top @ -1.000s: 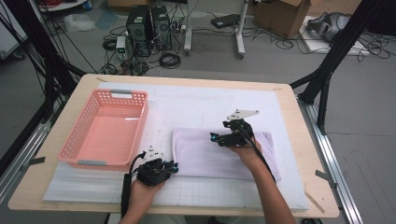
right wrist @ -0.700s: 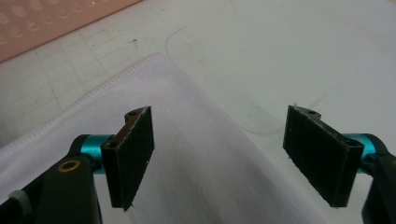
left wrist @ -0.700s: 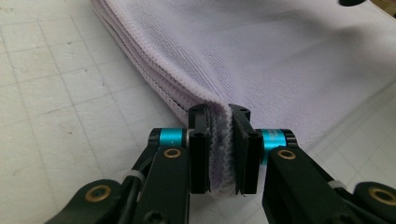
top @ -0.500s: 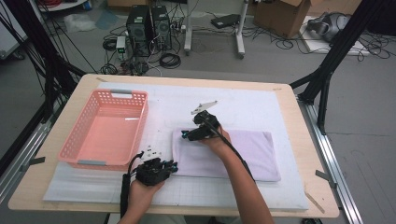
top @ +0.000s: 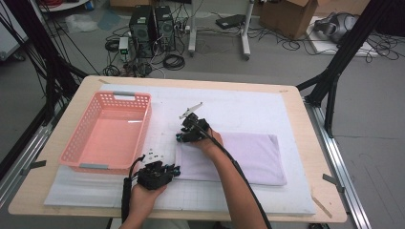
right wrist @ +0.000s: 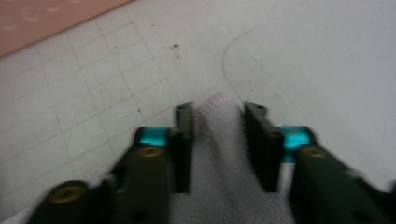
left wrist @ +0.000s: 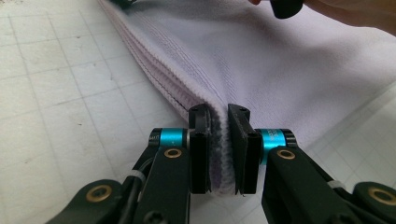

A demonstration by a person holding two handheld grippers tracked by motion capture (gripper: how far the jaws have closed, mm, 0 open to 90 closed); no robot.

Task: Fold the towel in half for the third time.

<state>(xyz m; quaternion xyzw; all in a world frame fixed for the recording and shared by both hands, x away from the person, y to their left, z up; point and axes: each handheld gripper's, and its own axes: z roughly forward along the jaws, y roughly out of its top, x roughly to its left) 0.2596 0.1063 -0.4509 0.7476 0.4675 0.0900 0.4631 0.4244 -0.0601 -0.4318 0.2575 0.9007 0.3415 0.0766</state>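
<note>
A folded lilac towel (top: 239,155) lies on the white gridded mat (top: 239,109). My left gripper (top: 175,170) is at its near left corner, and the left gripper view has the jaws (left wrist: 219,116) shut on the thick folded edge of the towel (left wrist: 261,70). My right gripper (top: 180,138) is at the far left corner. Its jaws have just been closing, and in the right gripper view they (right wrist: 218,112) pinch the towel corner (right wrist: 219,140), which bunches up into a ridge between them. That view is blurred.
A pink plastic basket (top: 76,148) stands on the mat left of the towel, close to both grippers. It has nothing in it. The wooden table edge (top: 315,143) runs to the right of the mat. Cables and computers lie on the floor beyond.
My right gripper has swung left across the towel from its far right side to the far left corner and has closed on that corner. The left gripper has stayed put on the near corner.
</note>
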